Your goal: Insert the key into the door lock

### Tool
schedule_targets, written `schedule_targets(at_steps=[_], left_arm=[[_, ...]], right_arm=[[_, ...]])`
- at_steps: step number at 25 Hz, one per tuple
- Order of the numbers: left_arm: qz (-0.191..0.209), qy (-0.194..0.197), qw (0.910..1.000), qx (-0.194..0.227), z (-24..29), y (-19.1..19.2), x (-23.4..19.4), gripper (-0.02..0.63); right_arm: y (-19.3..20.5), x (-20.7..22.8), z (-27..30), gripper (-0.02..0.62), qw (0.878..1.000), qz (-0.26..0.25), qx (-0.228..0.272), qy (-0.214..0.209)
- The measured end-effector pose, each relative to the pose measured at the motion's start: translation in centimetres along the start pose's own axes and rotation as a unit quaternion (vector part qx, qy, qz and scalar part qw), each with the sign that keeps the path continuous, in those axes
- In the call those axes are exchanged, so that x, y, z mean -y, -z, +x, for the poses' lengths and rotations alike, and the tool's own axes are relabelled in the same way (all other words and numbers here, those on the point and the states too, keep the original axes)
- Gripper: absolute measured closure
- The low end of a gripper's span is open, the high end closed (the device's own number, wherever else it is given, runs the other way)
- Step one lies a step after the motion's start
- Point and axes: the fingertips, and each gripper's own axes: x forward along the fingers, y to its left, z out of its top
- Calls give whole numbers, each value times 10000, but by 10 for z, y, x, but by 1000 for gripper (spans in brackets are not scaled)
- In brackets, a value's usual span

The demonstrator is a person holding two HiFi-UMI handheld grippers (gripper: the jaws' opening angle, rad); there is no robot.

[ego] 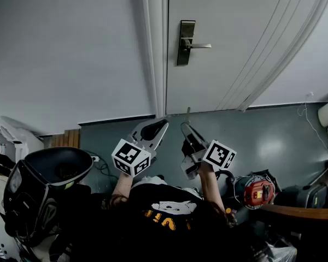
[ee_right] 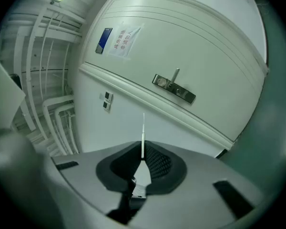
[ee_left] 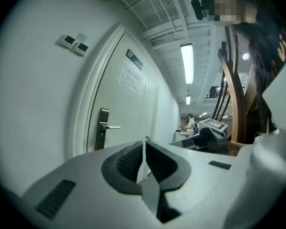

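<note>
While far from door lock (ego: 186, 42), key (ee_right: 143, 130) in right gripper's (ee_right: 142, 151) jaws; left gripper's (ee_left: 144, 151) together.

Key (ee_right: 143, 137) between jaws — lock (ee_right: 174, 88) beyond

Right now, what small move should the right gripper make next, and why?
Probably advance the right gripper toward the lock plate, keeping the key aimed at it. Its jaws are shut on the key, whose blade juts forward, and a clear gap separates the tip from the plate.
</note>
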Motion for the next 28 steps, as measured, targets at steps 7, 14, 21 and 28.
schedule_targets(at_steps=[7,14,21,28], left_arm=[[-1,61,10000,-5,-7,0,-18,583],[-41,217,9997,45,-19,-4,-41,584],[-246,393,9989,7,-16,8,-56,583],[-416,535,9977,-6,4,19,-61,583]], right_arm=[[8,-3,19,575,10000,-17,42,14],[17,-12,43,575,9999,-102,89,95],[14,-5,47,575,9989,-55,221,410],[3,11,47,575,9978,-86,231,613]])
